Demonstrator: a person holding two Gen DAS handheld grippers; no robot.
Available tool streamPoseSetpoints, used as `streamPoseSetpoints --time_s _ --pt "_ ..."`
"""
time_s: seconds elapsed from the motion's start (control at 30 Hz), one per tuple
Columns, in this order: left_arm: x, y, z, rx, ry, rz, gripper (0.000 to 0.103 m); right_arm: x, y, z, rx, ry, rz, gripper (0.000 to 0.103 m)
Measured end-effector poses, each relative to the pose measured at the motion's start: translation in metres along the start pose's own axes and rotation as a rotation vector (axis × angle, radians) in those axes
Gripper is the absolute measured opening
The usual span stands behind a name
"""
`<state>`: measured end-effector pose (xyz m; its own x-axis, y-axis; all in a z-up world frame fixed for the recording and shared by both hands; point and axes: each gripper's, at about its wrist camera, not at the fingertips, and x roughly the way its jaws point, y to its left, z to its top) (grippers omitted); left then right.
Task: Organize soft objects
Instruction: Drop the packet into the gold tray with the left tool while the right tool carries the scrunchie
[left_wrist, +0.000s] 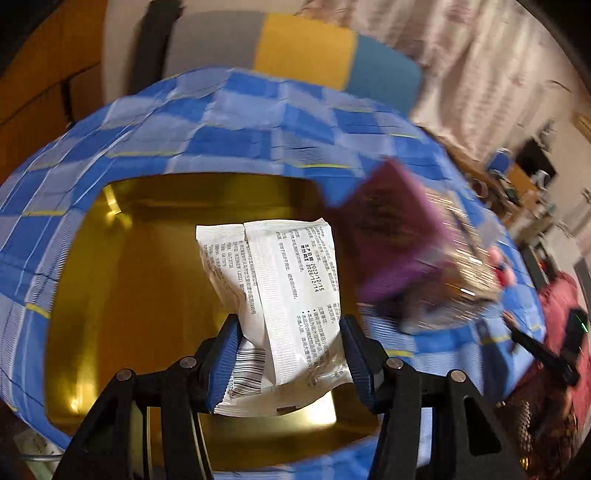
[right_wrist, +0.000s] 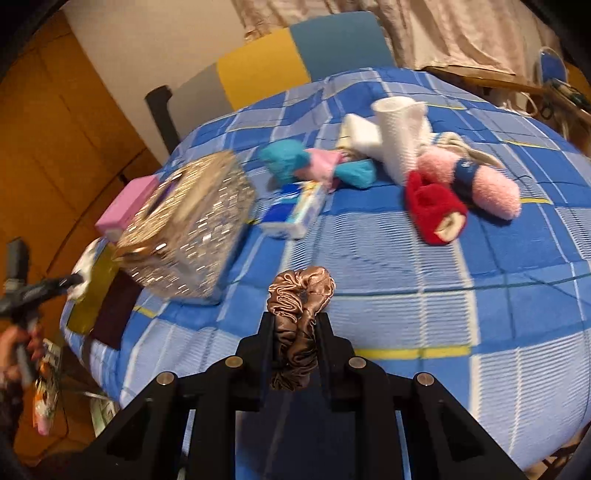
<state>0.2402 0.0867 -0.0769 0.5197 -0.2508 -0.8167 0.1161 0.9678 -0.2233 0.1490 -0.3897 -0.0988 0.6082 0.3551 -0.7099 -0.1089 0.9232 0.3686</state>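
Your left gripper is clamping a crinkled white printed packet between its jaws; your right gripper is pinching a ruffled bronze satin scrunchie.

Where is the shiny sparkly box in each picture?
Left wrist view: the sparkly box is blurred at the right, behind a purple packet, beside the gold tray.
Right wrist view: the sparkly box sits left of centre on the cloth, by a pink block.
Shared landmark: the blue checked cloth covering the table, with the yellow-and-blue chair back behind it.
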Motion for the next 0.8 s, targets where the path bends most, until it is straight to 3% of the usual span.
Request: streamPoseSetpoints --time_s 0.23,0.47,0.6,0.8 --pt "0.042 0.071 0.03 -0.109 0.078 0.094 0.055 -0.015 0.048 -0.012 -0.014 -0.013 0.092 0.022" --pt "0.073 0.108 0.055 -0.131 0.108 0.159 0.055 -0.015 0.088 -0.016 -0.023 -0.011 0.147 0.022" --pt "0.075 0.122 0.063 -0.156 0.082 0.233 0.056 -0.009 0.104 -0.021 -0.022 0.008 0.169 0.022" --pt "0.034 0.134 0.059 -0.235 -0.053 0.227 0.057 0.007 0.131 -0.024 -0.057 0.054 0.209 0.022"
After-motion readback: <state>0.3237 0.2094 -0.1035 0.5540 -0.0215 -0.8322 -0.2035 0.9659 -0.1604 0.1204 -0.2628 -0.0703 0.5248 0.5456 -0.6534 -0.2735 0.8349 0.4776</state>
